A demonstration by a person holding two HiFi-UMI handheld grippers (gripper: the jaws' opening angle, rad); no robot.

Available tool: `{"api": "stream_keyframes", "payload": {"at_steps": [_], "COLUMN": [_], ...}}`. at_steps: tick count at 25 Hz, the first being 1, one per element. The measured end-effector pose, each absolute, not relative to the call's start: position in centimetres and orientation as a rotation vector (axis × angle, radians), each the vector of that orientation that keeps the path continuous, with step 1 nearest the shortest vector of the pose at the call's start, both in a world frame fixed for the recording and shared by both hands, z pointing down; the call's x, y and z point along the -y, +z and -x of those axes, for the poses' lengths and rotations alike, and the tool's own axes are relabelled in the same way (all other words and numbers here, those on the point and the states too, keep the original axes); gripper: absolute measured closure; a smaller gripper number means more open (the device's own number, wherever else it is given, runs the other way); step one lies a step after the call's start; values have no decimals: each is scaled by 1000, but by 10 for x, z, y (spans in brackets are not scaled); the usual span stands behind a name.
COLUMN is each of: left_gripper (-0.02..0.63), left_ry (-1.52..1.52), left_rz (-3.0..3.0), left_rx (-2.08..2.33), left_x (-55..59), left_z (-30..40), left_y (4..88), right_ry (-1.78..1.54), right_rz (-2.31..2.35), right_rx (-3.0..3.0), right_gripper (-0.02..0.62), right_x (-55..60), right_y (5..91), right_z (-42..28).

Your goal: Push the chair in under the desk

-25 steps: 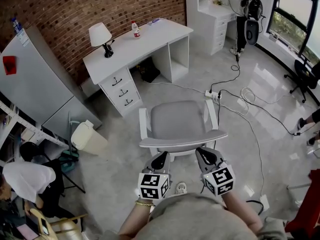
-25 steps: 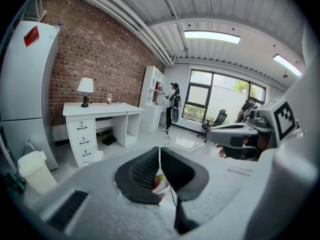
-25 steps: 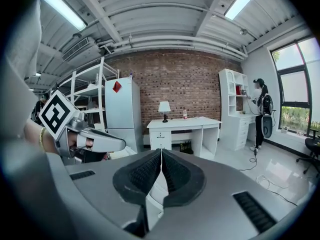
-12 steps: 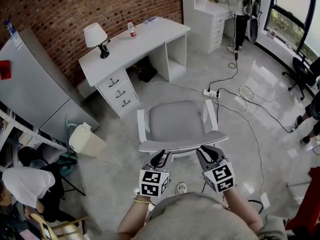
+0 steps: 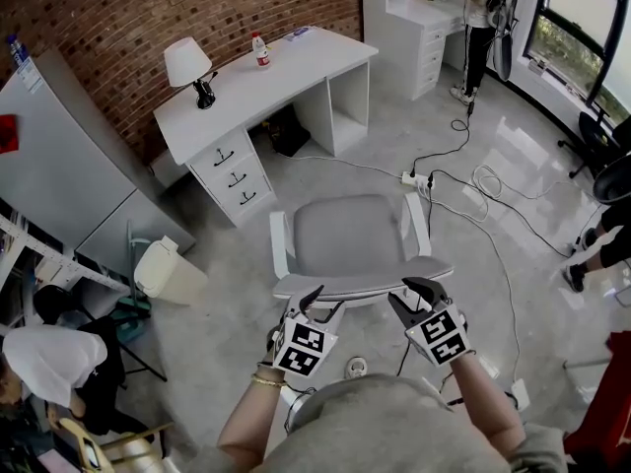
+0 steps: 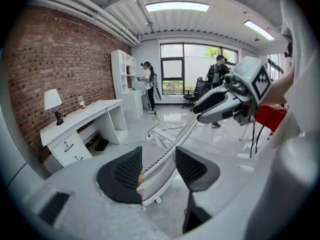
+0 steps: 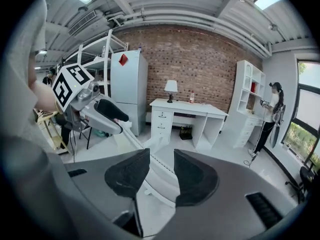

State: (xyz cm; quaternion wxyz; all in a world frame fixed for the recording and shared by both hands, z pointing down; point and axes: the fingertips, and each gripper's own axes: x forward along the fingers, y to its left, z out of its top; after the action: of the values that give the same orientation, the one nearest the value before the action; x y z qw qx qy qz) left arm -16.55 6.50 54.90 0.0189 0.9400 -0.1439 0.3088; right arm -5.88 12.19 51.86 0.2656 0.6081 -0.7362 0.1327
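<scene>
The grey office chair (image 5: 346, 233) stands in the middle of the floor, facing the white desk (image 5: 276, 77) by the brick wall, some way short of it. Both grippers are at the top edge of its backrest (image 5: 363, 282). The left gripper (image 5: 317, 302) has its jaws opening, with the backrest edge (image 6: 167, 154) running between them. The right gripper (image 5: 419, 297) is also opening, and the same edge (image 7: 159, 176) lies between its jaws. Each gripper shows in the other's view: the right gripper (image 6: 222, 101) and the left gripper (image 7: 102, 113).
On the desk stand a lamp (image 5: 189, 69) and a bottle (image 5: 260, 50). A power strip with cables (image 5: 416, 179) lies right of the chair. A white bin (image 5: 166, 270) and a grey cabinet (image 5: 59, 156) are at the left. A person (image 5: 483, 8) stands at the back.
Both grippers were closed on the backrest's top edge; now their jaws stand apart around it. The chair has hardly moved.
</scene>
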Motion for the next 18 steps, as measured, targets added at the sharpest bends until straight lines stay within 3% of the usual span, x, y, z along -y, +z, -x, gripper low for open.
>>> {"api": "stream_keyframes", "payload": {"at_steps": [18], "left_gripper": [403], "left_ry": [1549], "left_rz": [-3098], "left_rx": [26], "left_x": [-60], "left_z": [149], "left_y": [587], "right_ry": [70], "right_rz": [-995], "right_rx": [1762], "right_gripper": [466], "right_x": [-123], "right_y": [572], "right_z": [48]}}
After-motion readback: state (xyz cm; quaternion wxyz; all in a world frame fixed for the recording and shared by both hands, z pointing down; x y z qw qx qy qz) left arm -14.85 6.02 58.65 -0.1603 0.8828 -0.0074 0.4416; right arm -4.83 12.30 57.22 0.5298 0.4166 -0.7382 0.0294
